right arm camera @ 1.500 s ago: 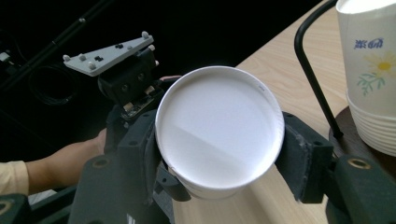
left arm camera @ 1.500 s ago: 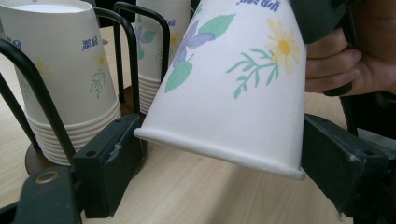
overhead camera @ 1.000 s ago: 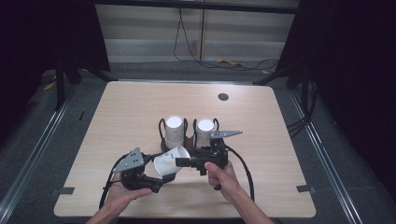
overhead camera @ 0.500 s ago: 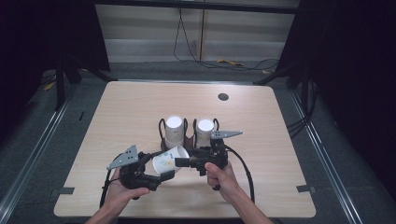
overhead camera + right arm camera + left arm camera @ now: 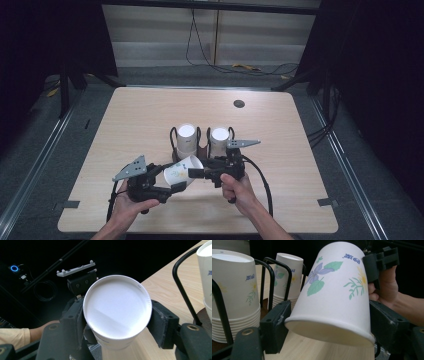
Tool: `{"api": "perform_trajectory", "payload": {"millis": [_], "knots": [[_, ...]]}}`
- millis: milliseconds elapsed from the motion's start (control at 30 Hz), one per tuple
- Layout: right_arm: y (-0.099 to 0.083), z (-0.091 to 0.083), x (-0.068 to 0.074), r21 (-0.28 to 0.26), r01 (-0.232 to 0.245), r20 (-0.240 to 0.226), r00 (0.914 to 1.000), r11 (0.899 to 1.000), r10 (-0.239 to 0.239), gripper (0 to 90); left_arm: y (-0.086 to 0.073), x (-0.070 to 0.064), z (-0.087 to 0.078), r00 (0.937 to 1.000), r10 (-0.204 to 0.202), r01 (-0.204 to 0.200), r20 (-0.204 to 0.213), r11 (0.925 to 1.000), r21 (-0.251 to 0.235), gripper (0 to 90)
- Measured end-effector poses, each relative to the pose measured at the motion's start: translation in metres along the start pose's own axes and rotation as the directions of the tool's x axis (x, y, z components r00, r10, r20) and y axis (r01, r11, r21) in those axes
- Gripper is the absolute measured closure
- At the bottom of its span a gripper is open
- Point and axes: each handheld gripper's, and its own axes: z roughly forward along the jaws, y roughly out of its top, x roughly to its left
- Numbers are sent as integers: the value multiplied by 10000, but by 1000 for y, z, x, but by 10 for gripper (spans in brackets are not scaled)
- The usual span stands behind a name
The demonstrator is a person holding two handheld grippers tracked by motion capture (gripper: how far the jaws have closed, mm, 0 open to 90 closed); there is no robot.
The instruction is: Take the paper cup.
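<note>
A paper cup (image 5: pixel 179 173) with a flower print hangs tilted above the table's front middle, held from both ends. My left gripper (image 5: pixel 170 184) is shut on it near the rim; in the left gripper view the cup (image 5: pixel 334 295) sits between both jaws, rim toward the camera. My right gripper (image 5: pixel 196 173) is shut on the cup's base end. In the right gripper view the cup's white bottom (image 5: pixel 117 307) faces the camera between my jaws. Just behind, two stacks of matching cups (image 5: pixel 187 138) (image 5: pixel 219 140) stand upside down in a black wire holder (image 5: pixel 202 148).
The wooden table (image 5: pixel 135 120) has a black round grommet (image 5: pixel 239 104) at its back right. Cables trail from both grippers toward the front edge. Dark floor and metal rails surround the table. The wire holder's loops (image 5: pixel 270 282) stand close to the held cup.
My left gripper has shifted a little to the left and rolled, its grey plate swinging outward. The cup stays between both grippers; the right hand has barely moved.
</note>
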Motion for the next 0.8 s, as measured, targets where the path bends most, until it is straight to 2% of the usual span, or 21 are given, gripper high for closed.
{"api": "perform_trajectory", "payload": {"millis": [167, 300, 433, 600, 800], "knots": [[0, -1, 0, 60, 78, 225, 9997, 10000, -79, 349, 0, -1, 1, 9996, 265, -265, -6, 9995, 167, 264], [-1, 1, 0, 308, 191, 472, 9987, 9993, -206, 328, -1, 0, 1, 9994, 315, -310, -137, 9989, 352, 270], [-2, 3, -2, 646, 124, 850, 9962, 9978, -179, 258, -2, 0, 1, 9995, 256, -244, -198, 9980, 577, 269], [-1, 2, -1, 561, 146, 1093, 9938, 9983, -207, 208, -3, 0, 2, 9995, 183, -163, -267, 9971, 744, 271], [3, -4, 0, 434, 291, 1249, 9916, 9986, -343, 194, -3, 2, 1, 9990, 229, -179, -386, 9921, 1240, 272]]}}
